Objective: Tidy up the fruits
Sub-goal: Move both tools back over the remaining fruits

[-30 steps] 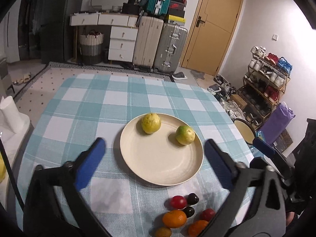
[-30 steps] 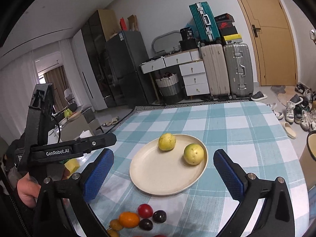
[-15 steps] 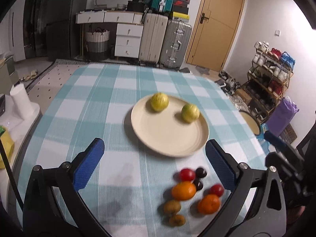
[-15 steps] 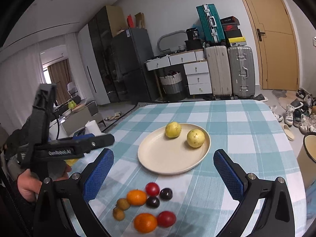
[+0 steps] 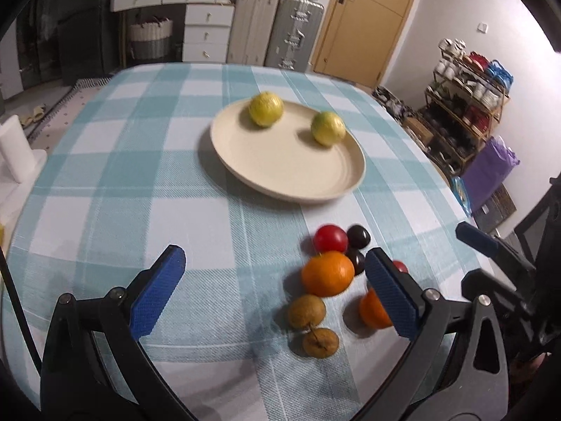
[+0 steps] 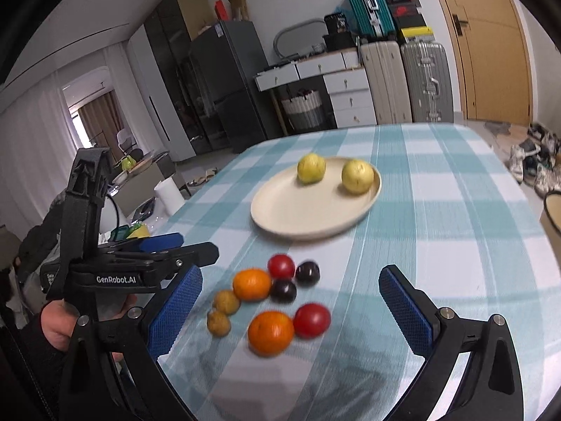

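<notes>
A cream plate (image 5: 280, 172) (image 6: 291, 217) on the checked tablecloth carries two yellow-green fruits (image 5: 265, 108) (image 6: 357, 176). Nearer me lies a loose cluster: two oranges (image 5: 328, 273) (image 6: 270, 333), two red tomatoes (image 5: 329, 238) (image 6: 312, 320), dark plums (image 6: 307, 273) and small brown fruits (image 5: 306, 311) (image 6: 227, 302). My left gripper (image 5: 277, 294) is open, low over the near table, its right finger in front of one orange. My right gripper (image 6: 289, 312) is open too, with the cluster showing between its fingers. Neither holds anything.
The left gripper's body and the hand holding it (image 6: 59, 322) fill the right wrist view's left edge. The table's right edge (image 5: 452, 189) drops to a shoe rack (image 5: 466, 94). Suitcases (image 5: 273, 31) and drawers stand beyond the far edge.
Both grippers have pulled back toward the near table edge. The plate now sits farther off and the whole fruit cluster has come into view between the fingers.
</notes>
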The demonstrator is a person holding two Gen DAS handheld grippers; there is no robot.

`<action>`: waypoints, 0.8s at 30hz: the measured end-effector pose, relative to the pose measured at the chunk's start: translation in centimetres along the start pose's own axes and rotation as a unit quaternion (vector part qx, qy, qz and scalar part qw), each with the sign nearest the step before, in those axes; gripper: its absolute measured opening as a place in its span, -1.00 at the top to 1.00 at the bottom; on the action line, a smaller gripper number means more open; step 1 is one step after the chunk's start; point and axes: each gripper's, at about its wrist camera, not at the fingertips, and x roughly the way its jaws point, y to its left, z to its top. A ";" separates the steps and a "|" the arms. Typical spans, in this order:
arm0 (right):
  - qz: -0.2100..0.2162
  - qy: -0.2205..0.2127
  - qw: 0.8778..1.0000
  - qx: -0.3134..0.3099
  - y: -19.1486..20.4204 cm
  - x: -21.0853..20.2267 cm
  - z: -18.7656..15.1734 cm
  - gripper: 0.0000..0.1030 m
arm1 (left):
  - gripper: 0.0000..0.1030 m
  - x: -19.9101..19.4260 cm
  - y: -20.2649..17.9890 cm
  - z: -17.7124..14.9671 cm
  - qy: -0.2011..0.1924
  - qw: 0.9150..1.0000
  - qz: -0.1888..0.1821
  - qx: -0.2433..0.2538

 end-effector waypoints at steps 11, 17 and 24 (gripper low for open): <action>0.016 0.025 1.000 0.008 0.4 0.8 -2.9 -1.00 | -0.98 2.8 -0.7 -0.3 0.033 0.999 -0.018 0.007; 0.015 0.024 1.000 0.009 0.2 0.7 -2.9 -1.00 | -0.98 3.9 -0.8 -0.2 0.043 0.999 -0.027 0.007; -0.011 0.033 0.999 0.000 -0.1 0.6 -3.2 -1.00 | -0.74 4.1 -0.2 0.1 0.045 0.996 -0.074 -0.014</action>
